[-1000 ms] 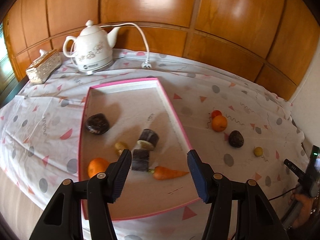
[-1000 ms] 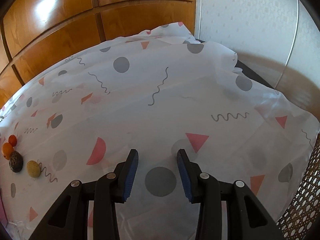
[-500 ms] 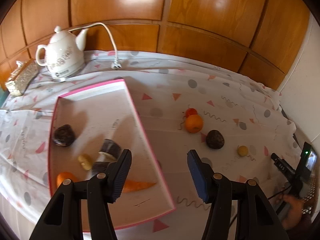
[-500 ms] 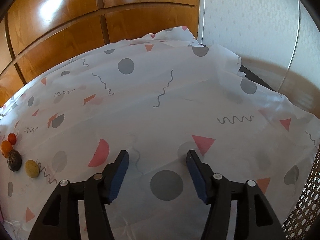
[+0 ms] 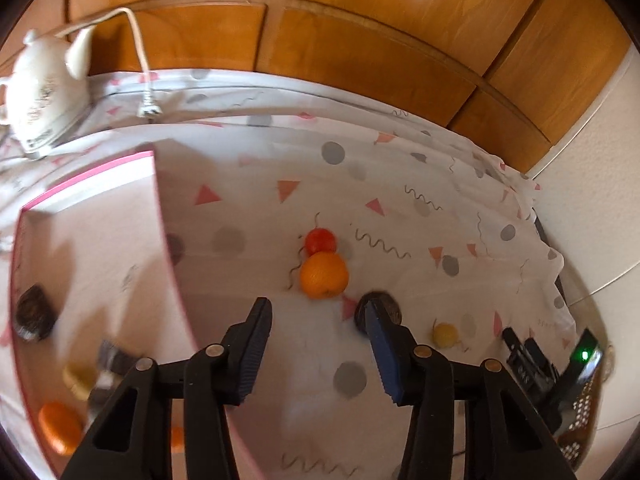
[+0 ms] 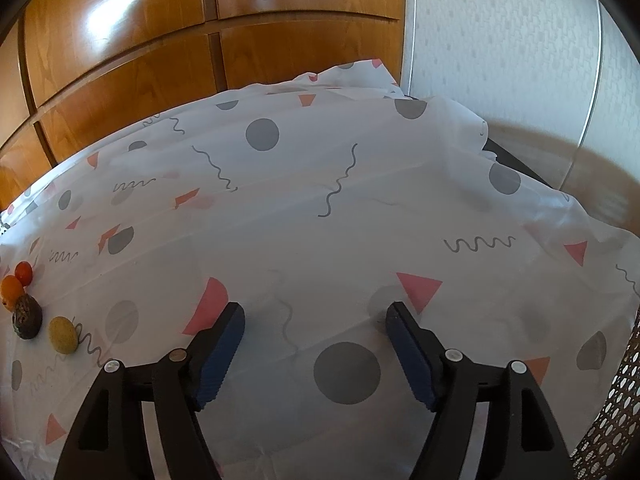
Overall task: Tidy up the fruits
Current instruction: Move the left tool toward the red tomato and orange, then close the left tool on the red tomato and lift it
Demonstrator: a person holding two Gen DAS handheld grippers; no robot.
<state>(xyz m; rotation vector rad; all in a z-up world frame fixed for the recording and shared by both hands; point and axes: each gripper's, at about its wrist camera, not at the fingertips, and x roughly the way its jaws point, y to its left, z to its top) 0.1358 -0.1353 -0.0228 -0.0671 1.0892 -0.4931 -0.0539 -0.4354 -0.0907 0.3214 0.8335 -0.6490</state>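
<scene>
An orange, a small red tomato, a dark avocado and a small yellow fruit lie on the patterned tablecloth. My left gripper is open and empty, just short of the orange. The pink-rimmed tray at left holds a dark fruit, an orange and other blurred items. My right gripper is open and empty over bare cloth; the same fruits show at its far left: tomato, orange, avocado, yellow fruit.
A white electric kettle with cord and plug stands at the back left. Wooden panelling runs behind the table. The other gripper's body shows at lower right. A wicker surface lies past the table's right edge.
My left gripper has swung right, from over the tray to the loose fruits, and come closer to the orange. My right gripper's jaws have opened wider.
</scene>
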